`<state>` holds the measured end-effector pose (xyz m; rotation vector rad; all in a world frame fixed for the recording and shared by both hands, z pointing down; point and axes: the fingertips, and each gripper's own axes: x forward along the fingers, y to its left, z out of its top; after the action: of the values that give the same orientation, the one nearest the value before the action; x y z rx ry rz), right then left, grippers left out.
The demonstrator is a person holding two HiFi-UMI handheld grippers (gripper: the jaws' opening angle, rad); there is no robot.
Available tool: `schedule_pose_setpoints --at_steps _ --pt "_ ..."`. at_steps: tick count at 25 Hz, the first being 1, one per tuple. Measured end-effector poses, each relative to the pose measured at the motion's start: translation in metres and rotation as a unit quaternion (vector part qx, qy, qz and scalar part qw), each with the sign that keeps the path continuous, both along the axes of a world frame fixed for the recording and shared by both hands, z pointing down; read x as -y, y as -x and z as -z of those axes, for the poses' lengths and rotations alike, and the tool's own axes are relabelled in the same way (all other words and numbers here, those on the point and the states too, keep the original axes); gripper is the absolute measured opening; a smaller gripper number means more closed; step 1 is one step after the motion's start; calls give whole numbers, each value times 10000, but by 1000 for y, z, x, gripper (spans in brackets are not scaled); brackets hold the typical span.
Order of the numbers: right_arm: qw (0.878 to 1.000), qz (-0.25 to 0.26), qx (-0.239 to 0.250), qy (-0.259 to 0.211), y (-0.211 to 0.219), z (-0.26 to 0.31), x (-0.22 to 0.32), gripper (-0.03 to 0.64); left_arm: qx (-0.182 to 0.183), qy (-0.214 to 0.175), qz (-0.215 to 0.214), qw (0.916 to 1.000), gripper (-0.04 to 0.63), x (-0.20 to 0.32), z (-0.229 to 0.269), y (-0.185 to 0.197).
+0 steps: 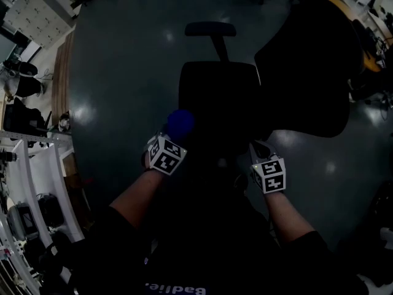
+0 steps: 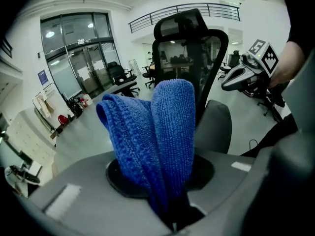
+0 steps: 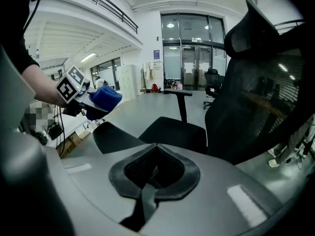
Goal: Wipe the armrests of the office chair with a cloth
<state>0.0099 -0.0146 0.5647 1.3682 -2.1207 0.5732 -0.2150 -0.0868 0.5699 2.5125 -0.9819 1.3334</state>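
Note:
A black office chair (image 1: 218, 97) stands below me, with its backrest (image 1: 307, 72) to the right. Its far armrest (image 1: 210, 29) sits on a post. In the left gripper view the near armrest pad (image 2: 215, 127) lies just behind the folded blue cloth (image 2: 162, 132). My left gripper (image 2: 170, 200) is shut on that cloth and hovers at the seat's near left corner (image 1: 174, 135). My right gripper (image 3: 153, 166) is shut with nothing in it, near the seat's front right (image 1: 258, 149). The right gripper view shows the near armrest (image 3: 113, 136), the seat (image 3: 172, 132) and the cloth (image 3: 106, 98).
A glossy grey floor (image 1: 123, 72) surrounds the chair. White shelving and boxes (image 1: 37, 183) line the left side. A yellow-edged desk (image 1: 344, 11) stands at the back right. More chairs and glass doors (image 3: 189, 53) show in the distance.

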Motion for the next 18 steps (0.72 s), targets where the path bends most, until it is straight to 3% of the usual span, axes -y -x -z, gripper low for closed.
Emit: schedule_pose_setpoints --at_steps 11,18 --pt "9985 204 325 384 -8 -41 -15 5 278 236 9 9993 141 -7 -21 -33" --pt "9973 445 435 403 0 -46 -20 5 532 142 151 9984 138 -7 -22 -41"
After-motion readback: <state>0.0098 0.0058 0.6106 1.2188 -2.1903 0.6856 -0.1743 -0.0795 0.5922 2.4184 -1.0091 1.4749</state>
